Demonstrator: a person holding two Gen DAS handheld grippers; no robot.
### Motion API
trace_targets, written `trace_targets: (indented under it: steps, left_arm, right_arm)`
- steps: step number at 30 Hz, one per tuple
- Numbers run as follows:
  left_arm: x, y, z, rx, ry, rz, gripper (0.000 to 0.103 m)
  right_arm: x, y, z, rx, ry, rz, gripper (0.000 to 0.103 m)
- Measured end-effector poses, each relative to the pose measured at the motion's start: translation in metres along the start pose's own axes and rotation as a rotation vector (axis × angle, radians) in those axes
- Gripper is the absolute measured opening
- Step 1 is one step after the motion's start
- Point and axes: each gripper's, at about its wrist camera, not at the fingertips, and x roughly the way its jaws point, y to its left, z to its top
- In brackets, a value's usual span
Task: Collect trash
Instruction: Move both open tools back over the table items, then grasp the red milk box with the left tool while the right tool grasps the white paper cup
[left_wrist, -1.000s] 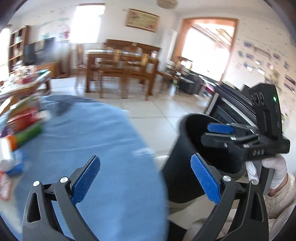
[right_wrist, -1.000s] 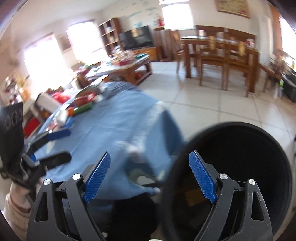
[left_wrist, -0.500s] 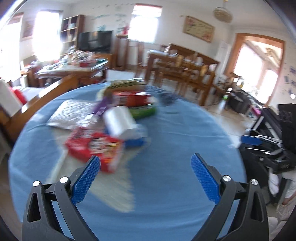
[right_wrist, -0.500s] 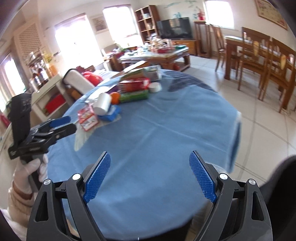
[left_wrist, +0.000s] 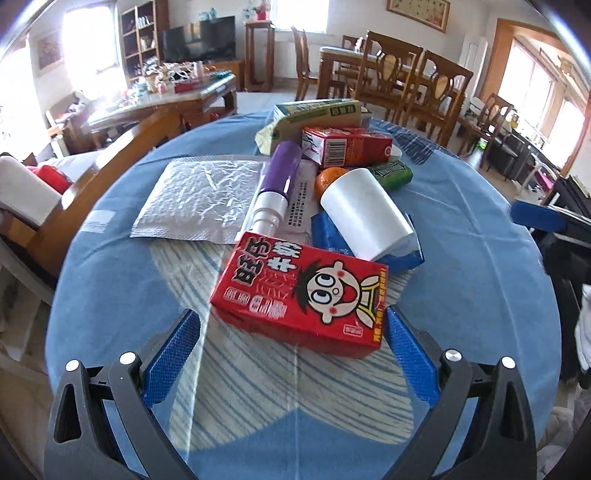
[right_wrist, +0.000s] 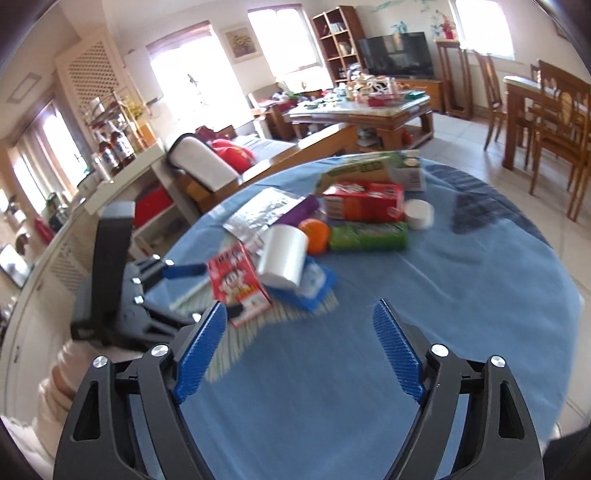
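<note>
A pile of trash lies on a round table with a blue cloth (left_wrist: 480, 229). Nearest is a red cartoon milk carton (left_wrist: 301, 291), also in the right wrist view (right_wrist: 236, 280). Behind it lie a white paper cup (left_wrist: 364, 214) on its side, a blue packet (left_wrist: 328, 236), a purple tube (left_wrist: 279, 181), a silver foil bag (left_wrist: 195, 199), an orange (left_wrist: 327, 177), a red box (left_wrist: 345, 146) and green boxes (left_wrist: 317, 110). My left gripper (left_wrist: 291, 350) is open, its jaws standing either side of the carton's near end. My right gripper (right_wrist: 299, 350) is open and empty above bare cloth.
A striped mat (left_wrist: 277, 387) lies under the carton. A wooden bench with cushions (right_wrist: 221, 166) stands left of the table. A cluttered coffee table (right_wrist: 362, 107) and dining chairs (left_wrist: 406, 81) stand beyond. A dark bin edge (right_wrist: 569, 454) shows at the right wrist view's bottom right.
Both grippers swung away from the black bin toward the table. The left gripper moved in close to the red milk carton; the right one now faces the pile from the side.
</note>
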Motion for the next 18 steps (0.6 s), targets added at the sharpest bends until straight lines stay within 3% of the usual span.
trace_targets:
  steps: [9,16,18]
  left_arm:
    - [0.006,0.009,0.004,-0.011,0.045,-0.063,0.098]
    - [0.001,0.018,0.005,-0.05,0.025,-0.103,0.095]
    - [0.0,0.02,0.005,-0.06,0.017,-0.105,0.093]
  right_arm:
    - [0.066,0.01,0.033,-0.007,0.075,0.025,0.067]
    - [0.096,0.016,0.039,-0.023,0.127,-0.01,0.065]
    - [0.102,0.016,0.039,-0.032,0.132,-0.02,0.059]
